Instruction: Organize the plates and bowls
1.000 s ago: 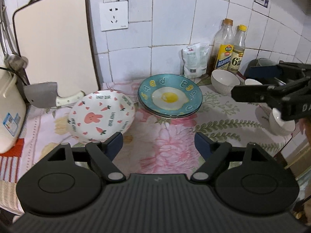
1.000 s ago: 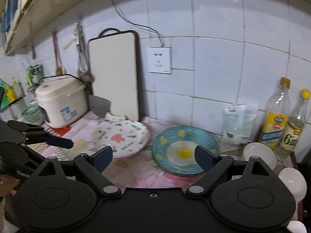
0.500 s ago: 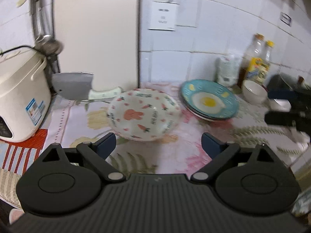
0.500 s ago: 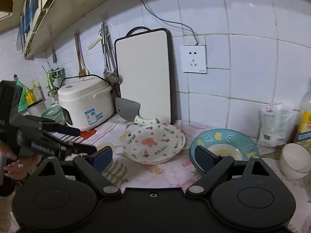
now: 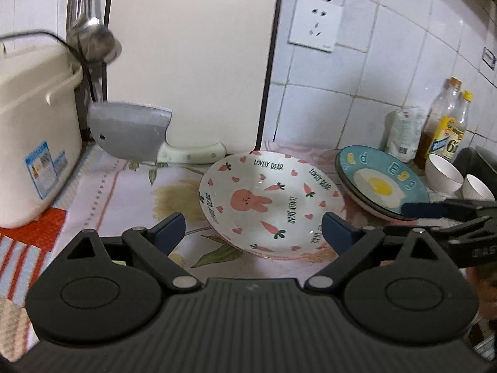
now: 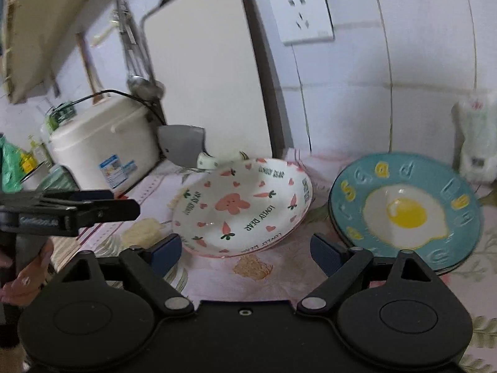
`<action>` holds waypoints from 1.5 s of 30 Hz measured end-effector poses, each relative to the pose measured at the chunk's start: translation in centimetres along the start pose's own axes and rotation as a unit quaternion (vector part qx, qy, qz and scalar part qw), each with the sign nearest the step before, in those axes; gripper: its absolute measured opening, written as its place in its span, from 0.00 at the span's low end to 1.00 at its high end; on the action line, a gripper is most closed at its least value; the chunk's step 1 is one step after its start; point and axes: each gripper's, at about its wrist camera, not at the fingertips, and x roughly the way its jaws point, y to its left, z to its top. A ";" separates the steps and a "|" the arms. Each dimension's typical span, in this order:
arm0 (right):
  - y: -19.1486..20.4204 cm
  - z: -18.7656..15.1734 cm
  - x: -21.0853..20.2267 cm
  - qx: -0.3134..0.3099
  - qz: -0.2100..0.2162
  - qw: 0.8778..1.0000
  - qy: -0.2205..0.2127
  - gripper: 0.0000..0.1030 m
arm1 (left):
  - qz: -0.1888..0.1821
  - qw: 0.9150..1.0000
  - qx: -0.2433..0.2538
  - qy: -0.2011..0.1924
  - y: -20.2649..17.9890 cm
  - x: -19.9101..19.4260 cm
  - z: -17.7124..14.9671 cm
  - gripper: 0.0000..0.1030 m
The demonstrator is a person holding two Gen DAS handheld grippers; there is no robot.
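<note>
left tool (image 5: 253, 228) jaws apart, empty — rabbit plate (image 5: 270, 203) just ahead between tips | right tool (image 6: 245, 250) apart, empty | risk: glazed rim slipping, knocking egg plate (image 6: 403, 211) alongside

Soft, even indoor light fills both views, with a cool violet cast on the wall tiles (image 6: 428, 31). Fisheye bending curves the tile lines and the cutting board (image 5: 192, 56) toward the frame edges. The right wrist view is smeared by motion blur, worst at its left edge; a small glare spot sits in the rabbit plate (image 5: 264, 183).
</note>
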 end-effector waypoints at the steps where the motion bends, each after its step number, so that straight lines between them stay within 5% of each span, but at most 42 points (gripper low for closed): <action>1: -0.3 0.0 0.9 0.010 0.000 1.000 0.005 0.87 | -0.003 1.000 -0.009 0.003 0.3 0.6 0.0 0.91; 16: -2.1 -0.5 8.8 0.115 -0.009 0.992 0.051 0.53 | 0.022 0.995 -0.073 0.068 3.1 8.7 -1.0 0.52; 22: -2.6 -0.3 9.1 0.120 -0.015 0.992 0.046 0.49 | 0.019 0.993 -0.087 0.081 3.4 9.8 -0.9 0.22; 31: -3.3 -0.3 9.5 0.128 -0.018 0.991 0.027 0.49 | 0.012 0.990 -0.122 0.069 3.9 9.9 -1.6 0.20; 34: -3.1 -0.5 9.5 0.110 -0.050 0.992 0.023 0.24 | 0.010 0.989 -0.133 0.068 3.8 9.9 -1.5 0.15; 45: -2.7 -0.9 8.6 0.104 -0.054 0.993 0.015 0.23 | 0.016 0.990 -0.122 0.067 2.0 6.5 -1.9 0.15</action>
